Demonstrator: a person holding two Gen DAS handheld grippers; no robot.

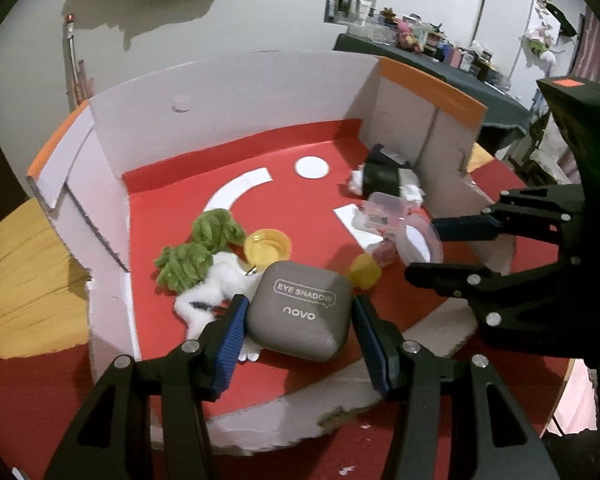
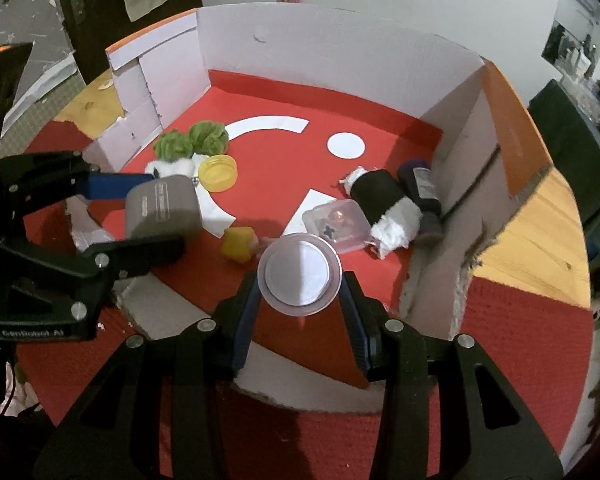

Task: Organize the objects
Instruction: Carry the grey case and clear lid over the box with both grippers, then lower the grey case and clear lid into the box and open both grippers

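- Between our left gripper pads sits the grey eye-shadow case, clamped at its two sides and tilted above the red floor of the cardboard box.
- Our right gripper is closed to a narrower gap on the rim of the round clear lid, held just over the box's front edge.
- Already inside the box lie the green-and-white plush, yellow cup, small yellow piece, clear tub, black-and-white roll and dark bottle, loosely scattered.
- We judge the sorting well under way: both held items look about to go in, but neither is set down yet.
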